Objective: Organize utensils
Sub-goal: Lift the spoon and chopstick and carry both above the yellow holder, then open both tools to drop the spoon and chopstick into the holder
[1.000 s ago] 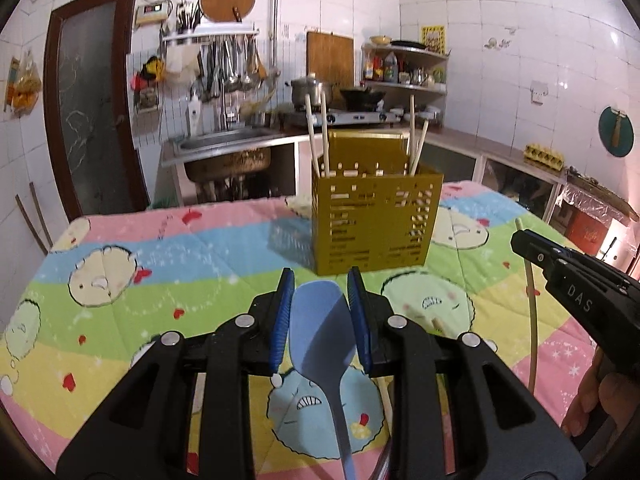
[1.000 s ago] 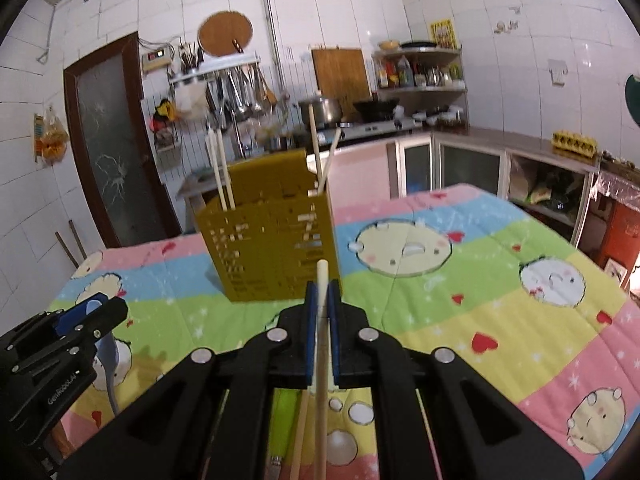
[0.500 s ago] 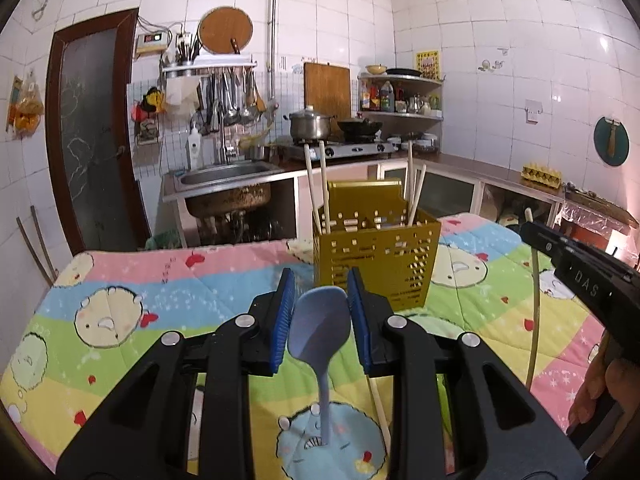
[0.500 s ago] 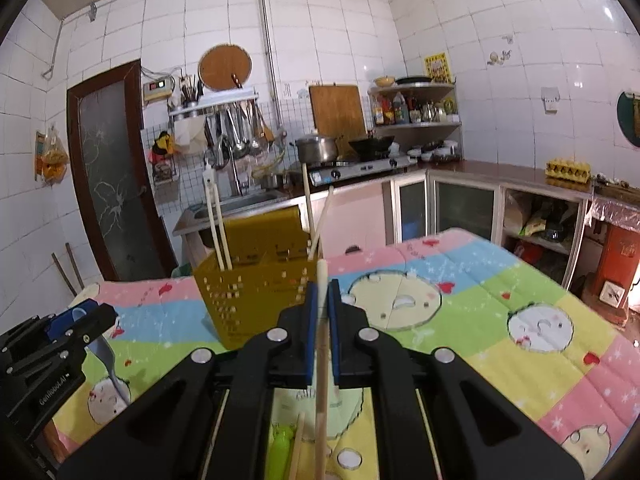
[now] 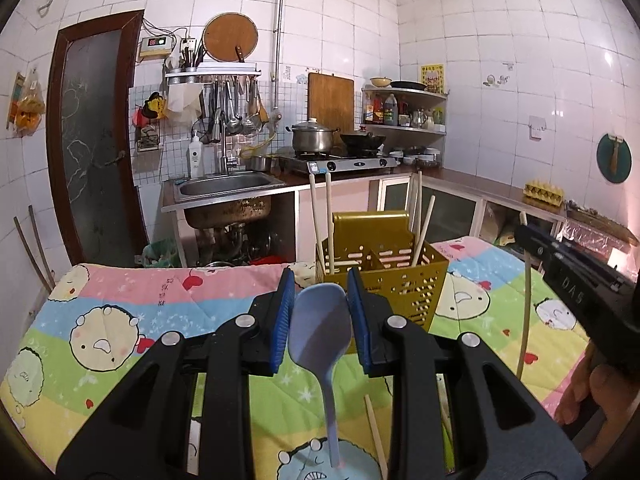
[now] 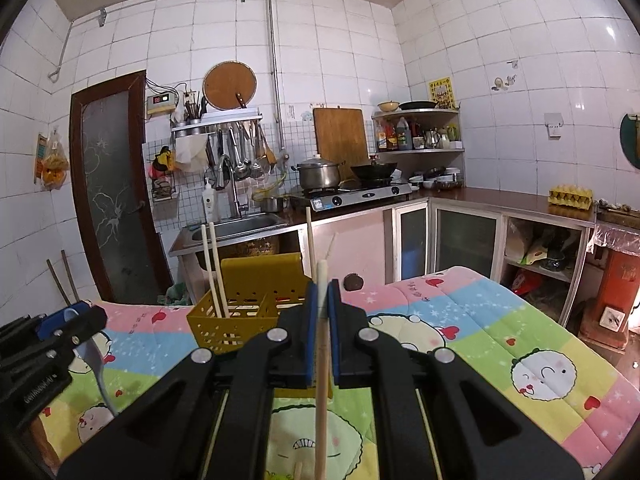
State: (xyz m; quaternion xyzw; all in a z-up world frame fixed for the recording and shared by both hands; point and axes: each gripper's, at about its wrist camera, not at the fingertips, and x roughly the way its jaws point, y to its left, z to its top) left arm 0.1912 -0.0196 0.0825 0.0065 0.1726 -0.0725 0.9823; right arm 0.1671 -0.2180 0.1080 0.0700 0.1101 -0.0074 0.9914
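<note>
**Both grippers loaded, above the table**

Left gripper [image 5: 320,320]: I see its blue pads closed on the bowl of a pale blue spoon [image 5: 320,332]. The bowl stands up between the pads and the handle hangs down toward the cloth [image 5: 120,320]. From the right wrist view the same gripper sits at the near left edge, with the spoon [image 6: 94,356] dangling below it.

Right gripper [image 6: 323,336]: pads are pressed together on one chopstick [image 6: 321,380], held upright, its top poking just above the fingertips. In the left wrist view this gripper shows at the right edge and the chopstick [image 5: 525,300] hangs down from it, clear of the cloth.

Caddy [image 5: 380,276]: yellow, perforated, divided into compartments, standing on the cartoon-print cloth just beyond the left gripper. Two chopsticks [image 5: 322,224] stand in its left compartment and two more [image 5: 420,220] lean in the right one. In the right wrist view the caddy [image 6: 240,312] lies slightly left of the right gripper, a little farther away.

More chopsticks [image 5: 376,436] lie on the cloth below the left gripper. I cannot tell how many.

Far side: sink [image 5: 224,184], stove with pot [image 5: 312,138], hanging utensils.
</note>
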